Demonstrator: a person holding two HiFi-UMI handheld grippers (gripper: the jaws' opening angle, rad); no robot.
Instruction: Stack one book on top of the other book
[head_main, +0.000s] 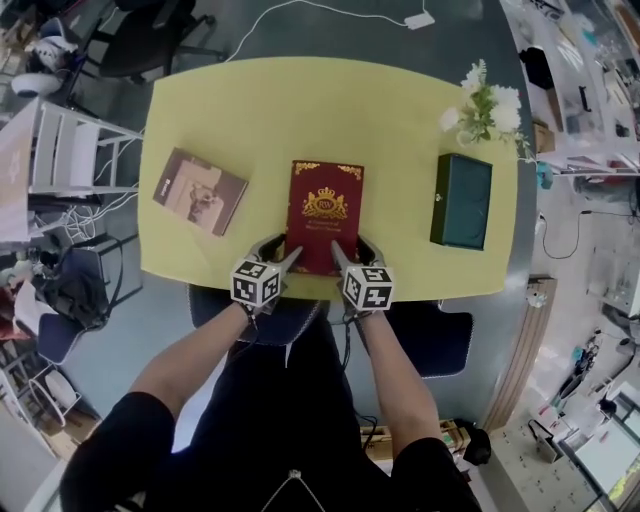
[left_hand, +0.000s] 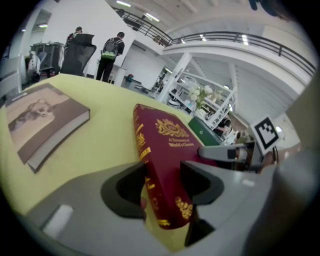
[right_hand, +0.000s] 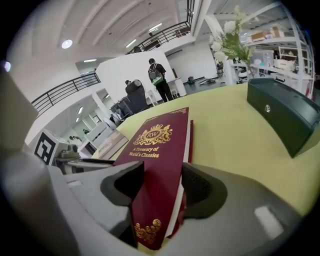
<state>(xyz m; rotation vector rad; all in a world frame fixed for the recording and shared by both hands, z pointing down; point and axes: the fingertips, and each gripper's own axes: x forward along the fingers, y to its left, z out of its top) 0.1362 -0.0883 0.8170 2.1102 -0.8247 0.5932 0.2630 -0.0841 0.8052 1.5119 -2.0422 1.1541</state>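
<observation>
Red book (left_hand: 161, 165) shows its spine (left gripper view only).

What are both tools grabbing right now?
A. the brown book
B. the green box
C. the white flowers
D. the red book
D: the red book sits between the jaws of the left tool and the right tool, one at each near corner.
</observation>
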